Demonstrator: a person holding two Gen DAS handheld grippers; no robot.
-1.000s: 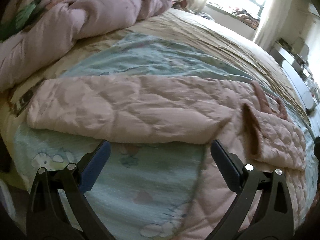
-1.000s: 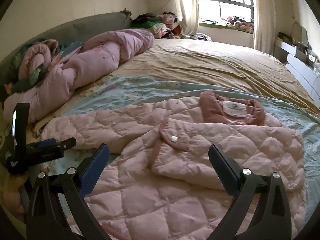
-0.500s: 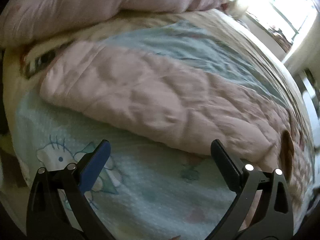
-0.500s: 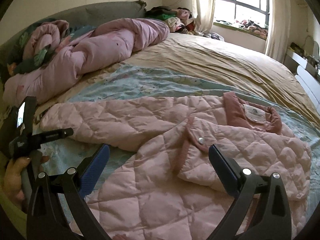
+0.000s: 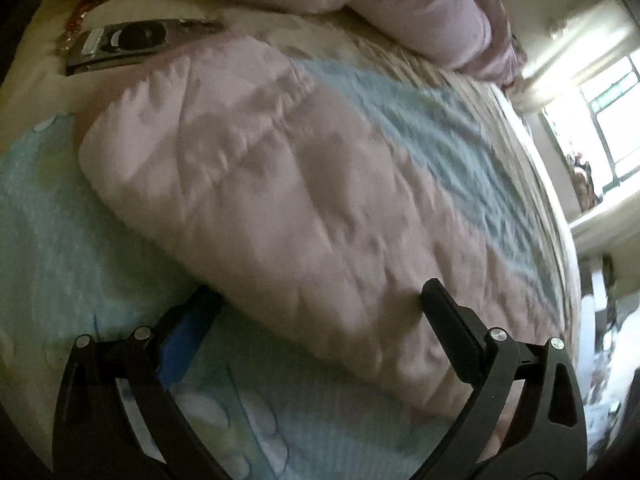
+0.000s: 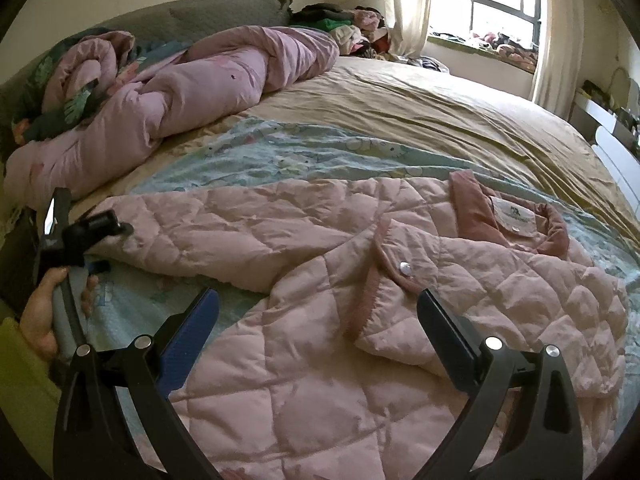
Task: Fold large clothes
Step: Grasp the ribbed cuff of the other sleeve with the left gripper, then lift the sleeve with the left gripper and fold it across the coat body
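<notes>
A pink quilted jacket [image 6: 320, 280] lies spread on the bed, its right sleeve folded across the chest and its dark pink collar [image 6: 516, 216] at the right. Its left sleeve [image 5: 260, 184] stretches out to the left. My left gripper [image 5: 316, 300] is open, its jaws straddling the near edge of that sleeve close to the cuff end; it also shows in the right wrist view [image 6: 96, 236] at the sleeve's tip. My right gripper [image 6: 316, 308] is open and empty, hovering over the jacket's body below the folded sleeve.
The jacket lies on a light blue cartoon-print sheet [image 6: 280, 160] over a tan bedspread [image 6: 440, 112]. A rolled pink duvet [image 6: 180, 84] lies along the headboard side. A dark flat packet [image 5: 124, 40] lies past the cuff. A window [image 6: 492, 4] is at the far end.
My left gripper has moved forward and down to the sleeve, which now sits between its open jaws. My right gripper has drifted slightly closer over the jacket.
</notes>
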